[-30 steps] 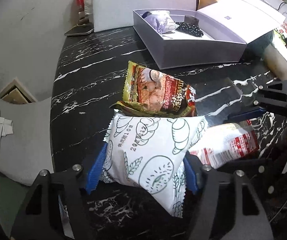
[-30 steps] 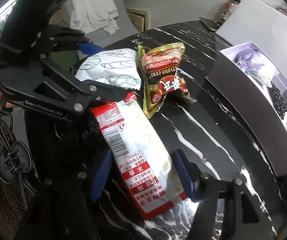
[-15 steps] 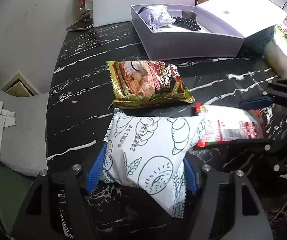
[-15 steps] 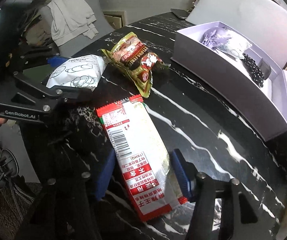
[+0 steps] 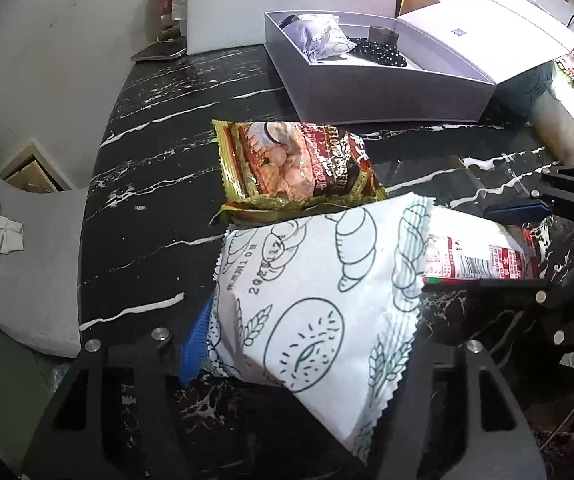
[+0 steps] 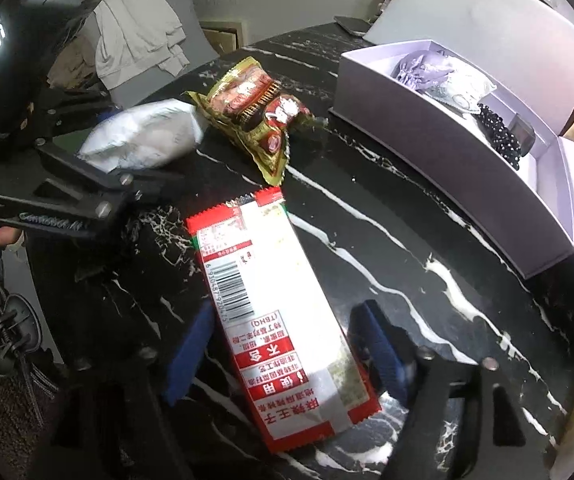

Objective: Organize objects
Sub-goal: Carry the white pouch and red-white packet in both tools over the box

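Left gripper: fingers closing on the white bread packet, pinched across its width, apparently for lifting. Right gripper: fingers closing astride the red-and-white packet lying flat on the marble surface; contact unconfirmed. Beyond, gold snack bag awaits. Farthest, open lilac box, partly filled, the probable destination.

A lived-in home room: a black marble-patterned table carries snack packets and an open lavender gift box; pale clothing drapes over grey upholstery at the far left, beside a wooden drawer unit.
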A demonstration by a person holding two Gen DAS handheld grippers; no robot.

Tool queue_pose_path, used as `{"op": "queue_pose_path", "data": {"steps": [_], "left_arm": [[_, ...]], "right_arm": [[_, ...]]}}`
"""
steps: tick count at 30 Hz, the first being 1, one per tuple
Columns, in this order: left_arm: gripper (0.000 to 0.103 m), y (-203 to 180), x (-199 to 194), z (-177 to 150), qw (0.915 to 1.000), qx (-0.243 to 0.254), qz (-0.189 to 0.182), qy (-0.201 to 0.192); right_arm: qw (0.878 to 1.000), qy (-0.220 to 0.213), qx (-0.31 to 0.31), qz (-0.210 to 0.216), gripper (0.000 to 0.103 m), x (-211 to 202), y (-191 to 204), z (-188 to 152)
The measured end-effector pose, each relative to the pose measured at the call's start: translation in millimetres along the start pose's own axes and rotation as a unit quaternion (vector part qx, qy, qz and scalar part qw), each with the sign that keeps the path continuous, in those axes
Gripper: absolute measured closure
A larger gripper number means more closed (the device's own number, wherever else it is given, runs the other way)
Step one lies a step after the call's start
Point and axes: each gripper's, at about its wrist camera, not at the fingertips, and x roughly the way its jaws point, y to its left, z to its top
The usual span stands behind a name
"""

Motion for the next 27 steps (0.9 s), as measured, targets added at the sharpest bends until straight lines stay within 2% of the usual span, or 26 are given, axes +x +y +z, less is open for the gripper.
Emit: {"op": "queue_pose_path", "data": {"steps": [3,6,10,27], "left_arm": [[0.045,3,-3,2,0.9999,-0.013,-0.008,-0.001],[0.046,4,-6,5,0.9996,-0.019,-0.020,0.000],[0.046,-1,-12,4,0.9996,-0.021,-0.017,-0.004],[0.046,-35,-83,21,0.9982,-0.001,0.001,-0.059]], "right_arm": [[1.000,-0.004,0.008,0.006,0.052,0,-5,3],[1.000,-0.008,0.024,0.012,0.053,-2,-9,4],[0.999,-0.020,0.039,0.025,0.053,-9,-13,5],[0.995,-0.095,0.041,-0.002,0.053,-79,-12,-1]]}}
